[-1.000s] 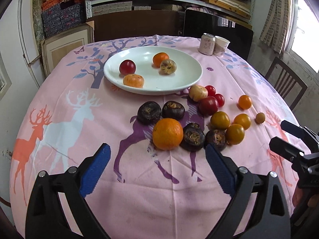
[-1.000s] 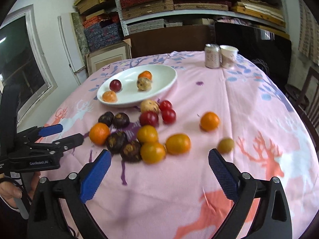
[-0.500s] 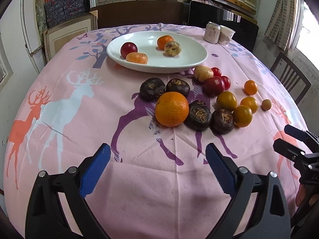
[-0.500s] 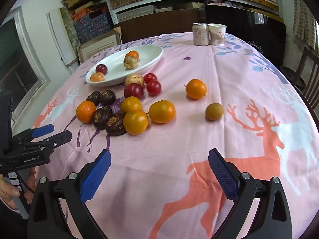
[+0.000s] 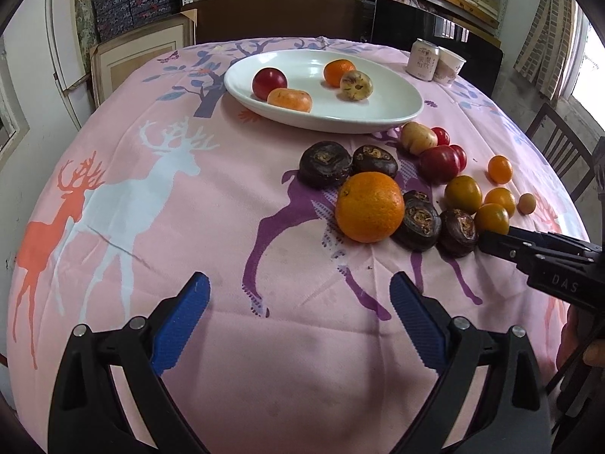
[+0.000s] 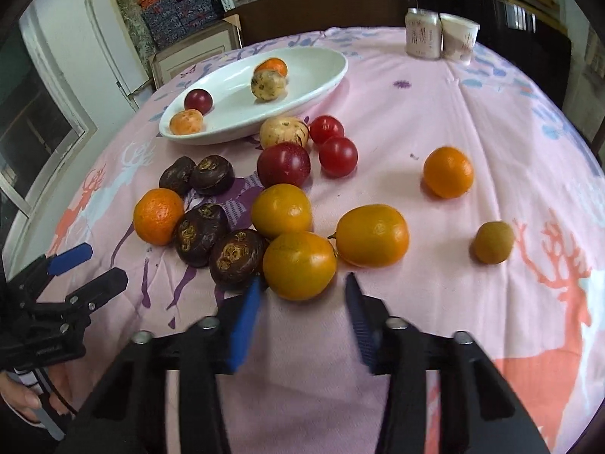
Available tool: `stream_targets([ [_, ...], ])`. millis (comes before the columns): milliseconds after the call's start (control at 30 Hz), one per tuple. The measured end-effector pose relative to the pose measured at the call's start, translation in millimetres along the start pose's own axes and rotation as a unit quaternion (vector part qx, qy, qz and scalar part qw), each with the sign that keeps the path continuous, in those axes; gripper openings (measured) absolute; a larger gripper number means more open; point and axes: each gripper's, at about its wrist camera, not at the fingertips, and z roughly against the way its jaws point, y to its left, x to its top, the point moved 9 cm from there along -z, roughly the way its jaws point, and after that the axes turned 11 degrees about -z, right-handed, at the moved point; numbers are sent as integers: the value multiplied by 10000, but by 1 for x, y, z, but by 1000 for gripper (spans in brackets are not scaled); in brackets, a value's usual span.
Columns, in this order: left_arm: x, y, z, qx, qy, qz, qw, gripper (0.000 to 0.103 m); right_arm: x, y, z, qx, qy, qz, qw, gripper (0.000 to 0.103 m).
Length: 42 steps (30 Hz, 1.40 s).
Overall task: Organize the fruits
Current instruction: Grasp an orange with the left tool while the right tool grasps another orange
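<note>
A white plate at the far side of the table holds several fruits. In front of it lie loose fruits: a large orange, dark brown round fruits, red ones and yellow-orange ones. My right gripper is low at the nearest yellow-orange fruit. Its jaws are closing, with the fruit's near edge between the blue tips and no clear pressing. My left gripper hangs open over bare cloth, short of the large orange.
A drink can and a paper cup stand at the far right edge. A small brown fruit and an orange lie apart on the right. A chair stands beside the table.
My right gripper moved forward and down to the yellow-orange fruit, and its jaws narrowed from wide open. The left gripper sank a little toward the cloth and stayed open.
</note>
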Motion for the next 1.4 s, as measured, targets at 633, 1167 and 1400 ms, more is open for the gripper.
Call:
stream_targets([
  [633,23,-16,-32,27,182,-280,9994,78,-13,-25,36,379,-283,-151,9988,39],
  [1167,40,-27,-30,-360,0,-336,9988,38,-17,-3,48,531,-386,141,9977,39],
  [1400,57,-18,11,-407,-453,-312,9977,37,-3,15,63,611,-612,382,9955,39],
])
